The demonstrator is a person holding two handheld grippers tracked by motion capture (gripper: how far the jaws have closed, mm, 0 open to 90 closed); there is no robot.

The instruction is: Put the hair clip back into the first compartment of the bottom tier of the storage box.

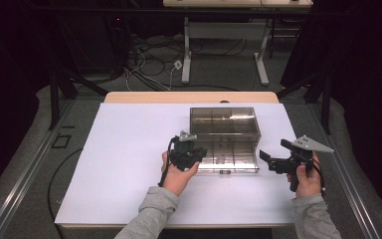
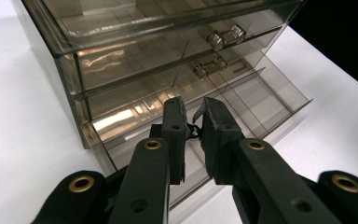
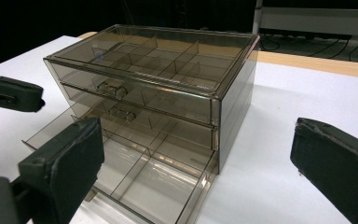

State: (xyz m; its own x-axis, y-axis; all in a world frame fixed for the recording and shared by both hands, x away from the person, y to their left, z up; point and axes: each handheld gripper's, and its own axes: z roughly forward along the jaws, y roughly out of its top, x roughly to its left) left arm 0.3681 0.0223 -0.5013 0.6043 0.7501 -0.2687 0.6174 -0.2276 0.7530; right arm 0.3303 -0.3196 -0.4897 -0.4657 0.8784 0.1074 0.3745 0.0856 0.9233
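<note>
A smoky clear drawer box (image 1: pixel 224 121) stands at the middle of the white table. Its bottom drawer (image 1: pixel 229 158) is pulled out toward me; the upper two are closed. My left gripper (image 1: pixel 199 152) sits at the drawer's left front corner. In the left gripper view its jaws (image 2: pixel 195 122) are nearly together over the open drawer (image 2: pixel 261 100), pinching a small black piece (image 2: pixel 194 130). My right gripper (image 1: pixel 266 157) stands open just right of the drawer, nothing between its pads (image 3: pixel 70 154). The right gripper view faces the box (image 3: pixel 168 70) and the divided open drawer (image 3: pixel 158 182).
The white table top (image 1: pixel 129 164) is bare to the left and in front of the box. Beyond the far wooden edge (image 1: pixel 189 97) are cables on the floor and a second table's white legs (image 1: pixel 186 55). The left gripper's jaw (image 3: pixel 14 91) shows in the right gripper view.
</note>
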